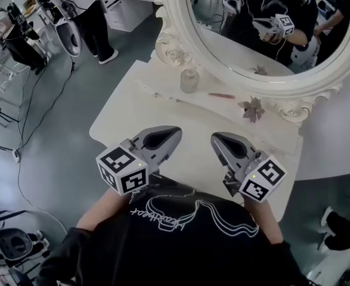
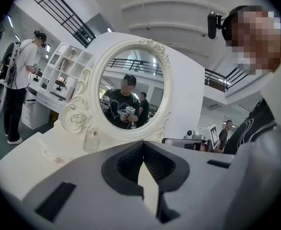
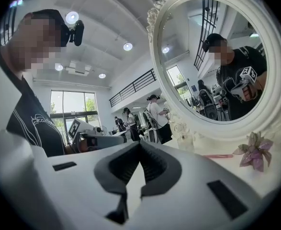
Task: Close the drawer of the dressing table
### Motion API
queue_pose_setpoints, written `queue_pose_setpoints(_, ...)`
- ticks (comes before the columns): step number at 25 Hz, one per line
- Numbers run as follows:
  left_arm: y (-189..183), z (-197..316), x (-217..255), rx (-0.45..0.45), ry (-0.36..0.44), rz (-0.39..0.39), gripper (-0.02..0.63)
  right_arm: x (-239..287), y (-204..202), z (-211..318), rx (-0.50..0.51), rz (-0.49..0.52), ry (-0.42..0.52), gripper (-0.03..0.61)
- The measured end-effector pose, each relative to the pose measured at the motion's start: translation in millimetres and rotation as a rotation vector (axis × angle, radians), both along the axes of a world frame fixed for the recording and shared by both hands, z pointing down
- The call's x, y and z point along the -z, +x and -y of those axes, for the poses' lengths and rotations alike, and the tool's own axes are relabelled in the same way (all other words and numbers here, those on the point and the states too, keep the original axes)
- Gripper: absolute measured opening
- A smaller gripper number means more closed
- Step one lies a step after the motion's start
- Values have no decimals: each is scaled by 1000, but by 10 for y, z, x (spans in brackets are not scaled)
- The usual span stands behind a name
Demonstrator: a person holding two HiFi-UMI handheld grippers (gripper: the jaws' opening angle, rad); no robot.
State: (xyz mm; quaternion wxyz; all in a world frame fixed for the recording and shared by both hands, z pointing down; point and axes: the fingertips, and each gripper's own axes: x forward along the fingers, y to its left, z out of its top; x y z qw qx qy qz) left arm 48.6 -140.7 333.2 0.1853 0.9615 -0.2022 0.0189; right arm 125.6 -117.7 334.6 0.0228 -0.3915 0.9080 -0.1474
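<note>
The white dressing table [image 1: 127,109] stands below me with its oval mirror [image 1: 264,16] at the back. No drawer shows in any view; my body covers the table's front edge. My left gripper [image 1: 176,131] hovers over the near part of the tabletop, its jaws shut with nothing between them; in the left gripper view the left gripper [image 2: 143,145] points level at the mirror [image 2: 130,95]. Beside it, my right gripper [image 1: 215,137] is also shut and empty, and the right gripper [image 3: 139,145] faces the mirror's frame [image 3: 212,128].
A small glass bottle [image 1: 189,80], a pink stick [image 1: 222,95] and a pink paper flower [image 1: 252,108] lie along the table's back ledge. A person [image 1: 91,11] stands by white shelves at the far left. Cables [image 1: 37,130] and stands cross the grey floor on the left.
</note>
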Motion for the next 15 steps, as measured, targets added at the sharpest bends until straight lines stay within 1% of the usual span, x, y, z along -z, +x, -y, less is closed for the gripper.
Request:
queue_pose_setpoints(4, -27, -12, -27, 7, -11, -3, 4, -25, 0, -22, -1, 5, -7, 3)
queue_pose_setpoints(10, -30, -71, -2, 5, -6, -22, 5, -76, 7, -55, -2, 10, -29, 3)
queue_pose_setpoints(15, -41, -78, -52, 17, -16, -10, 3, -80, 13, -70, -1, 7, -31, 3)
